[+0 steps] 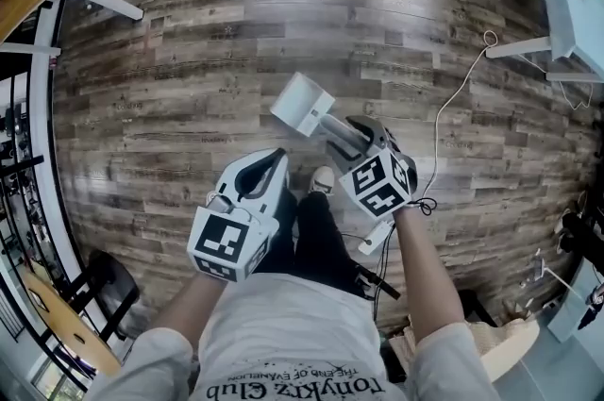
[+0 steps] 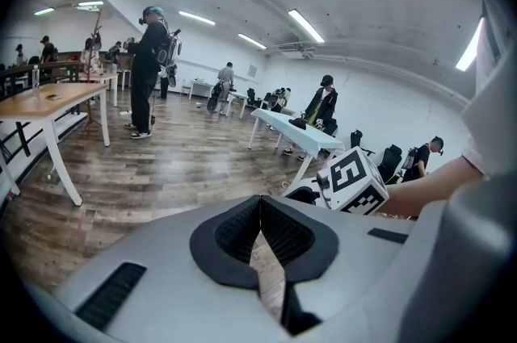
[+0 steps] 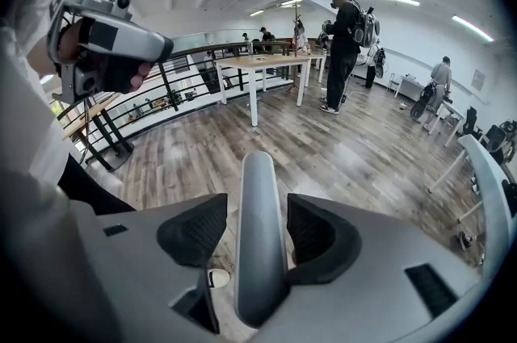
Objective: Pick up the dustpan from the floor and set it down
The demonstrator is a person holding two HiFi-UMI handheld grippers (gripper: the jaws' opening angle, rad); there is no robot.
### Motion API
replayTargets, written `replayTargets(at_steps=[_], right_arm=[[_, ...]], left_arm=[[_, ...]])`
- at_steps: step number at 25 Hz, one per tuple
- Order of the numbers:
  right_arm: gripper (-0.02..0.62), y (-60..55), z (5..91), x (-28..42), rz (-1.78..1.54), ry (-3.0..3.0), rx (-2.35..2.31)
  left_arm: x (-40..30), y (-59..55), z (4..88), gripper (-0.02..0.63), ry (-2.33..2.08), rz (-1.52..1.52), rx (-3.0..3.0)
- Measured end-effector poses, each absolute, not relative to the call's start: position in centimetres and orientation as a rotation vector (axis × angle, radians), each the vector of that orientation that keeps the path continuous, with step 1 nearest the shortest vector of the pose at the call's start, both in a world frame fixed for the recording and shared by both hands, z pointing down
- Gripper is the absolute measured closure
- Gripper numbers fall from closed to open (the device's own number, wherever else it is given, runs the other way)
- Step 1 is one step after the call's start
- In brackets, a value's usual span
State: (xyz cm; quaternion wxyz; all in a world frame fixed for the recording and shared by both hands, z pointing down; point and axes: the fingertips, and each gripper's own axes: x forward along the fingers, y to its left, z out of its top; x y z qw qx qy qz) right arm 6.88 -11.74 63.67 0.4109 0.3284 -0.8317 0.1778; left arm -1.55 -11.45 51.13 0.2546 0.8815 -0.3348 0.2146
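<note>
our right gripper (image 1: 351, 135) holds its jaws released around the dustpan (image 1: 302, 105) handle (image 3: 260, 253), pan on the floor (image 1: 189, 59); left gripper (image 1: 267, 168) clenched, empty.

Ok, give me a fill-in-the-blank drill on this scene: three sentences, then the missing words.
1. The right hand-held gripper has the ____ of the dustpan between its open jaws.
2. The left hand-held gripper has its jaws ____, with nothing between them.
3. The floor is laid with ____ planks.

Missing words: handle; shut; wood
</note>
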Motion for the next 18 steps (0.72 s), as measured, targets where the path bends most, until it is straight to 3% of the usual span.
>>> replayTargets(at_steps=[6, 7, 9, 18], right_arm=[[0.36, -11.69, 64.76, 6.61, 0.434, -2.082, 0.807], [0.378, -11.78, 64.78, 6.61, 0.425, -2.082, 0.814], [0.474, -12.0, 64.73, 6.73, 0.408, -2.083, 0.835], [0.483, -12.29, 64.71, 6.94, 0.408, -2.107, 0.857]], left_arm=[[-1.88, -11.01, 51.42, 0.583, -0.913, 0.592, 2.385], [-1.98, -10.97, 51.5, 0.583, -0.914, 0.595, 2.383], [-2.09, -10.91, 51.6, 0.583, -0.915, 0.598, 2.378], [-2.29, -10.71, 51.63, 0.583, -0.922, 0.599, 2.375]])
